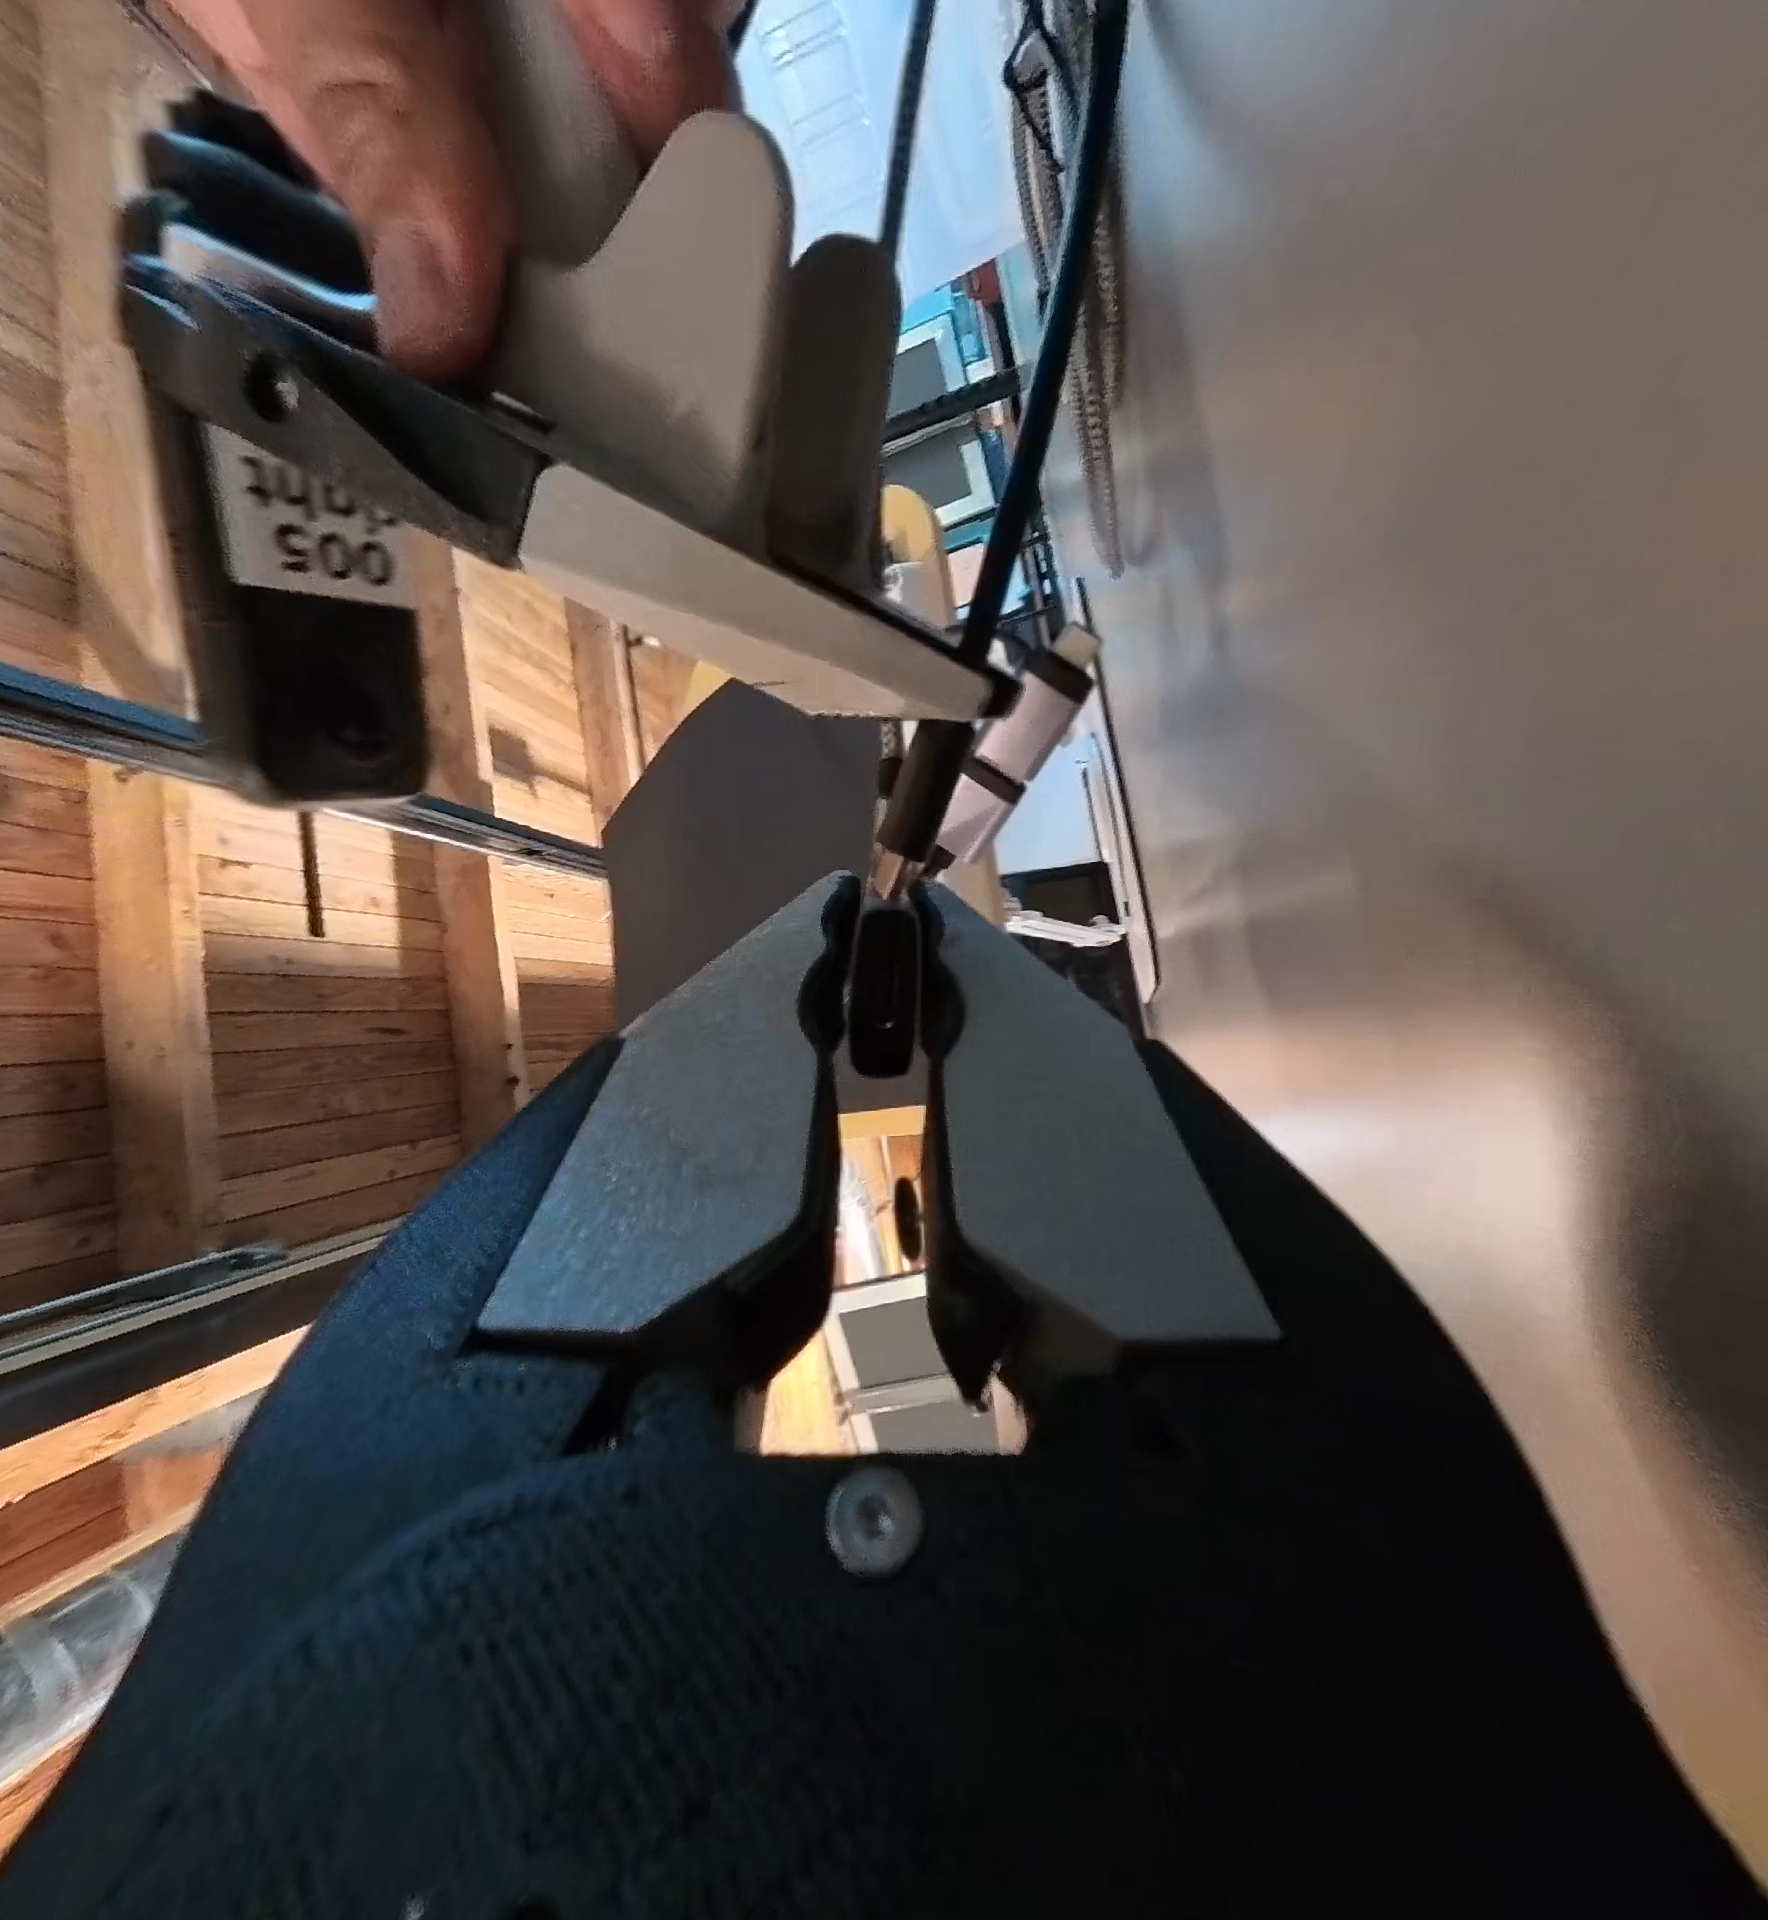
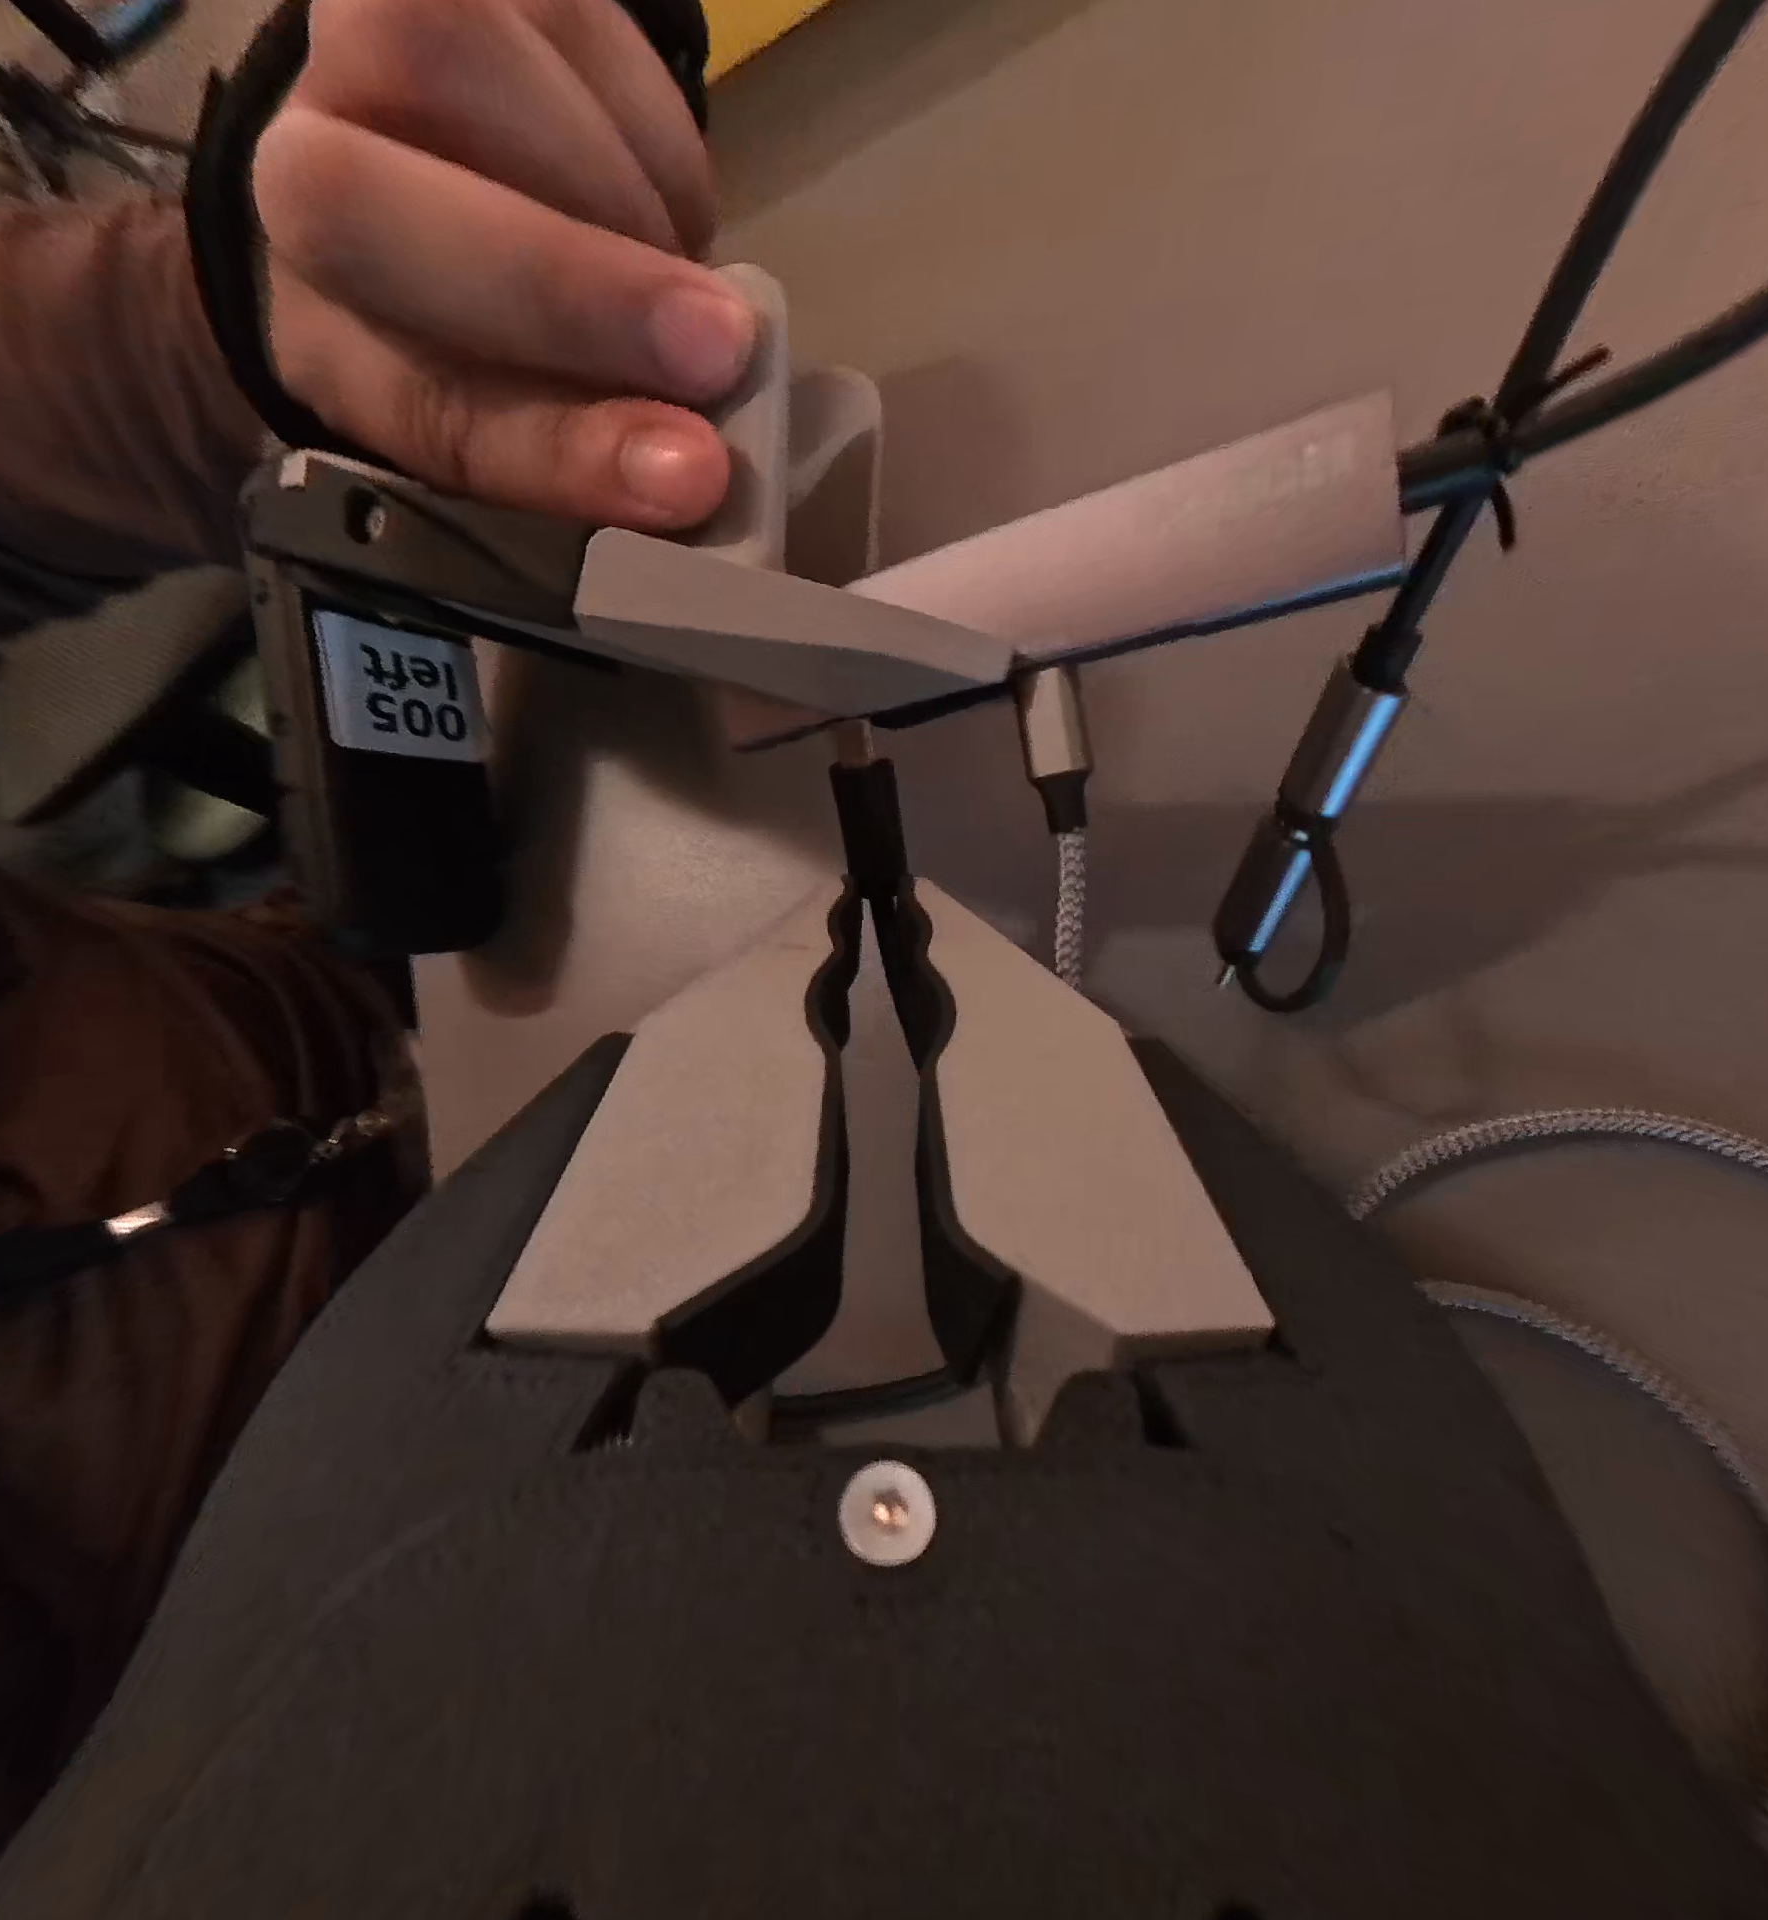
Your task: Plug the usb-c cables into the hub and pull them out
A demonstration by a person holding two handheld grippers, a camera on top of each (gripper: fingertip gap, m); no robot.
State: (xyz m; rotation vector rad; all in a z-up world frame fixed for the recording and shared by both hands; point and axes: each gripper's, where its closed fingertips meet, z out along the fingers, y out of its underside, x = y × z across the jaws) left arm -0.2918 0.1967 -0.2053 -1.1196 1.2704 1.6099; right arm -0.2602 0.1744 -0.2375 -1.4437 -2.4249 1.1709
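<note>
The black usb-c cable (image 2: 885, 966) runs up between the right tongs (image 2: 875, 894), which are closed narrow on it just behind its black plug (image 2: 864, 810). The plug stands straight ahead of those fingertips, its long axis in line with them. A short bare stretch of its metal tip shows below the hub (image 2: 1223, 520), so it looks only partly seated. Whether it is going in or coming out cannot be told.

The hub is a flat grey slab lying crosswise just beyond the right tongs. Its port edge faces back toward them. The left tongs (image 2: 994, 665) reach in from the left and pinch the slab by its faces, near the ports, held by a person's hand (image 2: 464, 312). In the left wrist view the left tongs (image 1: 880, 914) are clamped on the hub (image 1: 724, 852), seen edge-on. The right tongs (image 1: 994, 691) sit ahead of them, gripping the black cable above its plug (image 1: 921, 800).

To the right of the black plug, a silver plug (image 2: 1051, 727) with a braided cable (image 2: 1067, 904) sits fully in the next port. Farther right, an adapter (image 2: 1306, 810) with a loop dangles from a dark lead. The table (image 2: 1171, 208) lies behind everything.

The coming move likely turns on the plug's axis. The right tongs, being nearer, should travel straight along it, while the left tongs brace the hub against that push or pull.
</note>
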